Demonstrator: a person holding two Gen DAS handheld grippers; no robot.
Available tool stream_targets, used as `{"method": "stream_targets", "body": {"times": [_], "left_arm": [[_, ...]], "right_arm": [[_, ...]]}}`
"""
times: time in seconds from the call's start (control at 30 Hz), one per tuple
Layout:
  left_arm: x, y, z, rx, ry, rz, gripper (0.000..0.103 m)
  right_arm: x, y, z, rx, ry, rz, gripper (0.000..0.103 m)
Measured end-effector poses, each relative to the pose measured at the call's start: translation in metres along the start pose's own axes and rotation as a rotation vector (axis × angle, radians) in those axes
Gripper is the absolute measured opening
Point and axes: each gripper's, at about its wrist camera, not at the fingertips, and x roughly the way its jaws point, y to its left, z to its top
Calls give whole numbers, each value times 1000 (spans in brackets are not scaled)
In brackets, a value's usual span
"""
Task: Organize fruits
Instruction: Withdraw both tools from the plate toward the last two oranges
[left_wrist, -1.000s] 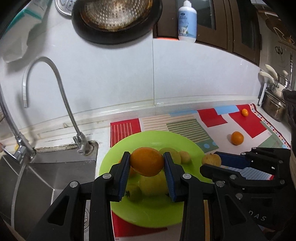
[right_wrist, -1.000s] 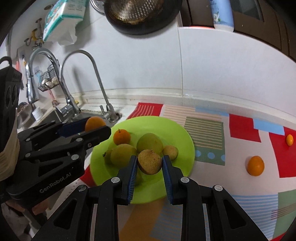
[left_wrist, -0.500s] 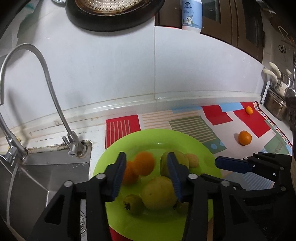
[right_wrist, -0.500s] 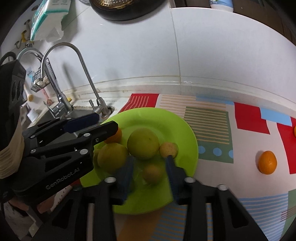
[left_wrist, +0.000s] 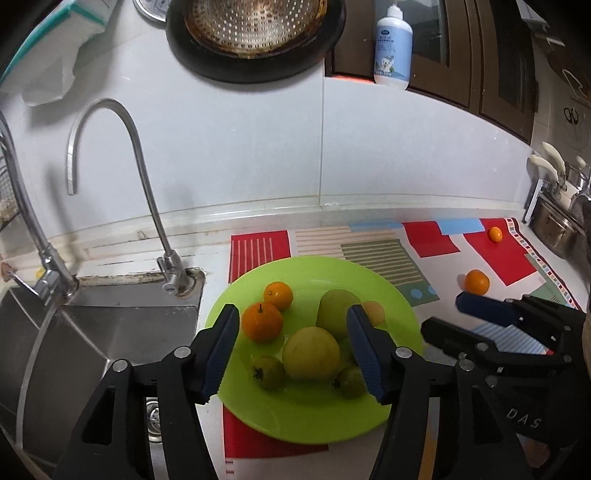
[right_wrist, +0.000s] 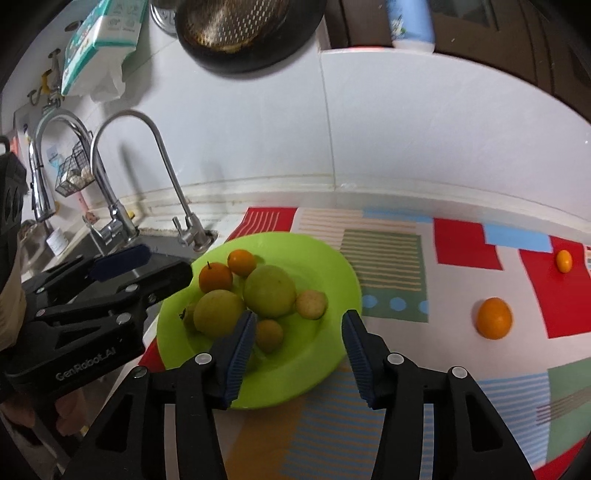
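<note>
A green plate (left_wrist: 369, 273) (right_wrist: 332, 266) on the patterned mat holds several fruits: two oranges (left_wrist: 262, 322) (right_wrist: 215, 277), two large yellow-green ones (left_wrist: 311, 353) (right_wrist: 269, 286), and small green and tan ones. My left gripper (left_wrist: 291, 311) (right_wrist: 166, 264) hovers over the plate's left side. Its jaws are opening with nothing pressed between them. My right gripper (right_wrist: 300, 320) (left_wrist: 445, 314) hovers over the plate's near right part, jaws also opening; a small tan fruit (right_wrist: 269, 335) lies by its left finger, free. Two loose oranges (right_wrist: 494, 318) (right_wrist: 564, 260) lie on the mat to the right.
A steel sink (left_wrist: 92, 332) with a curved tap (left_wrist: 147, 206) borders the plate on the left. A round strainer (left_wrist: 255, 29) and a bottle (left_wrist: 393, 44) sit high on the white wall. Metal pots (left_wrist: 554, 225) stand at the far right.
The left gripper let go of the orange and the right one let go of the small tan fruit; both now lie on the plate. Both pairs of jaws have widened.
</note>
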Motion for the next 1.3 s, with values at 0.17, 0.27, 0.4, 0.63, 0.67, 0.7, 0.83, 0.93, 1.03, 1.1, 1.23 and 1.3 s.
{"method": "stream_targets", "body": {"times": [0.17, 0.27, 0.4, 0.63, 0.67, 0.7, 0.83, 0.93, 1.03, 1.1, 1.23, 1.3], "left_arm": [[-23, -8, -1, -2, -26, 27, 67], [-34, -14, -1, -2, -37, 33, 69], [-47, -25, -2, 1, -50, 34, 71], [-69, -51, -2, -10, -65, 20, 76], [-72, -56, -2, -10, -70, 16, 76], [-74, -60, -1, -11, -72, 14, 77], [-81, -80, 1, -16, -78, 0, 79], [-85, -95, 2, -17, -81, 1, 81], [-87, -112, 3, -19, -82, -1, 83], [-88, -124, 4, -19, -83, -8, 84], [-89, -148, 5, -14, -88, -18, 86], [-89, -158, 5, -14, -88, -23, 86]], "right_arm": [[-25, -4, 1, 2, -50, -26, 57], [-40, -8, -1, 6, -74, -40, 57], [-58, -14, -3, 11, -98, -50, 57], [-90, -28, -8, 22, -141, -75, 58], [-95, -31, -8, 24, -147, -80, 59], [-98, -34, -9, 26, -153, -82, 61], [-115, -48, -12, 31, -175, -98, 61], [-125, -61, -14, 39, -181, -108, 61], [-135, -77, -17, 51, -186, -118, 61], [-140, -88, -19, 59, -185, -124, 61], [-149, -107, -22, 68, -186, -134, 61], [-153, -117, -23, 70, -185, -139, 61]]}}
